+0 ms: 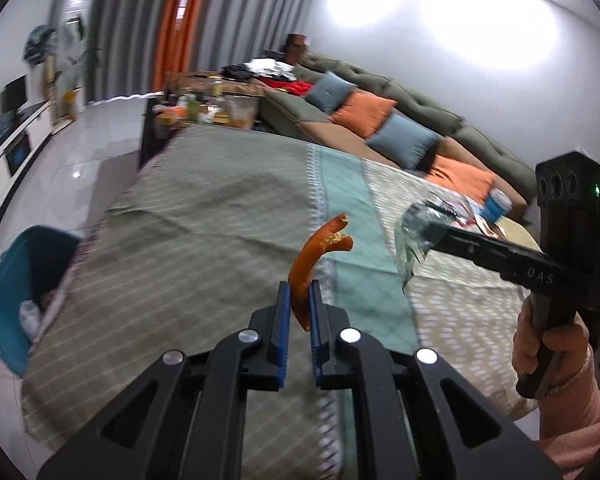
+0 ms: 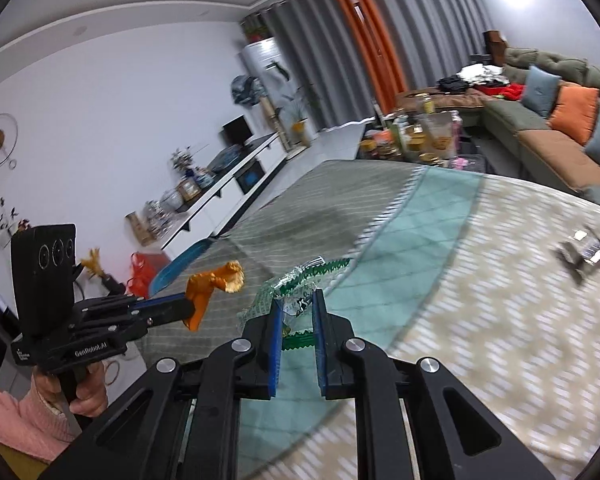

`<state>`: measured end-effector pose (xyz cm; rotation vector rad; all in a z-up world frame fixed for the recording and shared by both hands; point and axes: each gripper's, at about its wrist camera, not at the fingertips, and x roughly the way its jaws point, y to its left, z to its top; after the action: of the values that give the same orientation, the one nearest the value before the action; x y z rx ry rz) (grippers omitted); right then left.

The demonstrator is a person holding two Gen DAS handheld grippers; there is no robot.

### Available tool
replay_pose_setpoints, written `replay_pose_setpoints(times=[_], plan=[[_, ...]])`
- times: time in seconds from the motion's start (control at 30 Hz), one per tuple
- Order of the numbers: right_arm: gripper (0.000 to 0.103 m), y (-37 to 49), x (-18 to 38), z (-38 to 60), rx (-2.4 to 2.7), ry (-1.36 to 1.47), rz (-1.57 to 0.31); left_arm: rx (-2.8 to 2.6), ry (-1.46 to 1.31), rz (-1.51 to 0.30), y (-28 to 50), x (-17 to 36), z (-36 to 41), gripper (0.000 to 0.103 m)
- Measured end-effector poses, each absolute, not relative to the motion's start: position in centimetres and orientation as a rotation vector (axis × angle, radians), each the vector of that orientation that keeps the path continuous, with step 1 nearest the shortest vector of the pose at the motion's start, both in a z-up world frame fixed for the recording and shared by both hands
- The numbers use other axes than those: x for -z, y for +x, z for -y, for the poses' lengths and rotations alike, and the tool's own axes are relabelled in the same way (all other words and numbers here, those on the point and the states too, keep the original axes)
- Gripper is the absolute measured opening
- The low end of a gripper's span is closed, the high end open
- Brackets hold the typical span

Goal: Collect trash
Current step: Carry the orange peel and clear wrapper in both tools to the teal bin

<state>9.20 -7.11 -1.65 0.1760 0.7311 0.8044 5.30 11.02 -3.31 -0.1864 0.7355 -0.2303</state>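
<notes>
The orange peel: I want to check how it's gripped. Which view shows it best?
The left wrist view: the orange peel stands centred between the left gripper pads, clamped near its lower end. The right wrist view shows the peel from the side, smaller, sticking out of the fingertips.

bin [image 1: 3, 280] left of table [image 1: 203, 200], sofa [image 1: 412, 108] behind

Left wrist fisheye sits just behind left tool [image 1: 298, 288], looks forward and down across cloth-covered table [image 1: 203, 208] toward sofa [image 1: 380, 120]. Right wrist fisheye sits just behind right tool [image 2: 295, 300], faces down over same table toward TV cabinet [image 2: 235, 184] and curtains [image 2: 320, 32]. Each view catches other tool at frame edge; both share table, sofa, curtains.
</notes>
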Motion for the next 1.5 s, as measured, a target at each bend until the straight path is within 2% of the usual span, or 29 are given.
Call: replay_pose_setpoints(times=[0.7, 1.5], plan=[[0.014, 9.8, 0.6, -5.1, -1.007, 0.095, -0.76, 0.017, -0.259, -0.678, 2.6, 2.3, -20.5, 0.01], [0.014, 11.0, 1.1, -12.8, -1.1, 0.062, -0.807, -0.118, -0.304, -0.659, 1.9, 2.6, -27.1, 0.01]])
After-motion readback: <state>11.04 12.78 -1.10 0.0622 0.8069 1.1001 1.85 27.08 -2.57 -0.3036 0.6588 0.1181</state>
